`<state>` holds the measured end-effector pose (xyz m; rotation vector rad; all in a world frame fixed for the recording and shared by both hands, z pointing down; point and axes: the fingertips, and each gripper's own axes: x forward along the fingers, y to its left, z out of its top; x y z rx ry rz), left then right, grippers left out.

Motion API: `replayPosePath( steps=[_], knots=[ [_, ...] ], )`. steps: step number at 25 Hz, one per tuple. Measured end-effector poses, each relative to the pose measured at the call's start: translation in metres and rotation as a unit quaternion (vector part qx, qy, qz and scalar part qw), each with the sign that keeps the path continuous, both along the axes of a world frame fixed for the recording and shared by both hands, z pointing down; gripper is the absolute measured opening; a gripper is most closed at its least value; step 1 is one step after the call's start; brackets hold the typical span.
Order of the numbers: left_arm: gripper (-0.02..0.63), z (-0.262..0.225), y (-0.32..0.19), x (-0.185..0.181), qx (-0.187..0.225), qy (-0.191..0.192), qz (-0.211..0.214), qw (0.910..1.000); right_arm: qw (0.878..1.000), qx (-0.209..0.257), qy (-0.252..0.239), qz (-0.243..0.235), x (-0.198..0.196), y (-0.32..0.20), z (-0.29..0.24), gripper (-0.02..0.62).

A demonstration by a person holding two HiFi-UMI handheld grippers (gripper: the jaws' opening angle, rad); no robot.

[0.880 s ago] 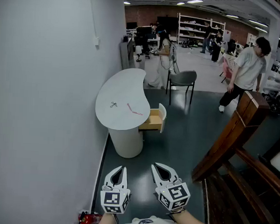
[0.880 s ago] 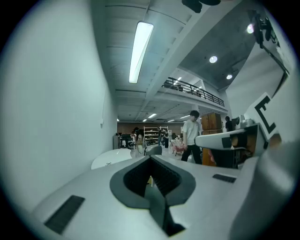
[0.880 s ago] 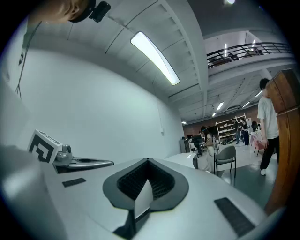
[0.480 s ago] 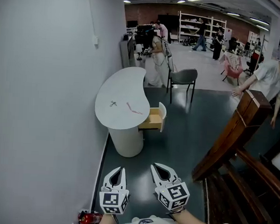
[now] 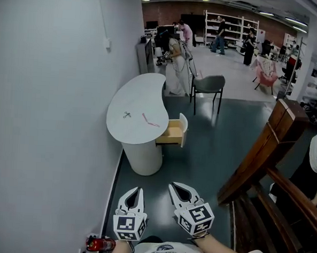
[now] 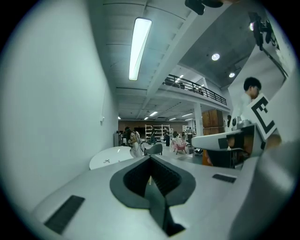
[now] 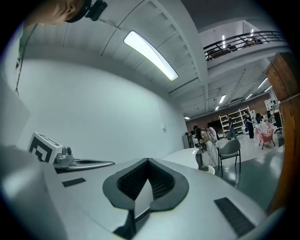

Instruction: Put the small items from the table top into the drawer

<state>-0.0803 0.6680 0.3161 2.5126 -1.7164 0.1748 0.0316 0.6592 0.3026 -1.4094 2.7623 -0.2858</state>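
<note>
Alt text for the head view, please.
The left gripper and right gripper, both shut and empty, hover well short of the white table. A small dark item and a pink strip lie on it; its drawer stands open.

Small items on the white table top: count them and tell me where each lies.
2. A small dark item lies on the table top nearer the wall; a pink stick lies nearer the open drawer. Anything inside the drawer may be hidden.

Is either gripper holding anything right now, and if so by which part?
Nothing is held: the left gripper and right gripper are both shut and empty.
</note>
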Motion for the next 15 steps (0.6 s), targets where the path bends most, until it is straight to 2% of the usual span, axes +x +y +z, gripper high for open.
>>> replayPosePath(
  steps=[8,15],
  knots=[
    [0.02,0.004,-0.021,-0.002,-0.003,0.009,-0.005,0.9999,1.0,-0.012,0.002,-0.012,-0.003,-0.018,0.012,0.02],
    [0.02,0.014,-0.061,-0.007,-0.011,0.007,0.003,0.9999,1.0,-0.027,0.002,-0.01,-0.012,-0.059,0.023,0.02]
  ],
)
